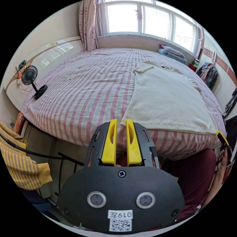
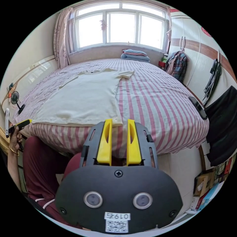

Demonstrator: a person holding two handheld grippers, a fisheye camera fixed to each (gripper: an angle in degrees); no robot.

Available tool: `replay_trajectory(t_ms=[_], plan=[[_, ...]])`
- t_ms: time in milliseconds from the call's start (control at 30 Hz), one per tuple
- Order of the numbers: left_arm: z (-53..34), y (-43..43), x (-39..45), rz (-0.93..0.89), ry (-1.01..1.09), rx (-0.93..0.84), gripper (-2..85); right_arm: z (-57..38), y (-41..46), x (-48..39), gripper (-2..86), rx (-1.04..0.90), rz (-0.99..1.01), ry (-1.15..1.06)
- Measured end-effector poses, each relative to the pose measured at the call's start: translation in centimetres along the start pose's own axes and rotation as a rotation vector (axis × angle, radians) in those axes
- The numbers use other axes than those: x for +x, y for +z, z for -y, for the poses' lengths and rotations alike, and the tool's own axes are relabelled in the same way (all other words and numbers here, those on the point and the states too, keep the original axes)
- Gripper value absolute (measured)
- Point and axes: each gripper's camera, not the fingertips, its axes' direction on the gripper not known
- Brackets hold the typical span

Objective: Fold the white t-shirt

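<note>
The white t-shirt (image 1: 167, 98) (image 2: 86, 98) lies flat, front down or up I cannot tell, on the pink-striped bed (image 1: 86, 93) (image 2: 158, 98), collar toward the window and hem along the near edge. My left gripper (image 1: 121, 122) hovers just before the hem's left corner, jaws a little apart with nothing between them. By the hem's other corner, my right gripper (image 2: 119, 122) stands open and empty. In the left gripper view the right gripper (image 1: 222, 138) pokes in at the right edge, held by a hand. The left gripper (image 2: 21, 124) appears at the left edge of the right gripper view.
A small black fan (image 1: 30, 79) (image 2: 15, 97) stands at the bed's left corner. Folded bedding (image 1: 172, 53) (image 2: 134, 55) is stacked under the window. A plaid garment (image 2: 176, 64) hangs on the right wall. A dark flat device (image 2: 197, 107) rests on the bed's right edge. The person's red trousers (image 2: 42, 158) are close below.
</note>
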Motion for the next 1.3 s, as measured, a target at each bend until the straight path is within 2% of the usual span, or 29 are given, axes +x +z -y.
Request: replay_trajectory(t_ms=[233,533,767,900,1067,1200,1300], plan=[[-0.4,0.4,1.1,-0.034,-0.006,-0.045,2.2,-1.3,0.5,1.0,4.9,-0.008,0.06,0.031],[0.2,0.5,4.0,-0.023,0.039,-0.078,1.0,-2.7,0.7,2.1,-0.2,-0.007,0.045,0.009],[1.4,1.8,7.5,0.032,0.099,-0.107,1.2,-3.9,2.9,4.3,0.6,-0.028,0.072,-0.018],[2.1,2.2,10.4,0.073,0.165,-0.1,1.3,-4.0,4.1,5.0,4.1,-0.033,0.079,-0.087],[3.1,2.4,12.0,0.01,0.109,-0.085,1.6,-4.5,5.3,7.3,6.6,-0.046,0.133,-0.123],[4.2,1.8,13.2,-0.007,0.04,-0.039,1.2,-5.5,6.3,9.0,4.0,-0.047,0.134,-0.148],[6.7,1.8,16.7,-0.089,0.058,0.021,0.9,-5.3,6.6,10.4,1.3,0.016,0.158,-0.121]])
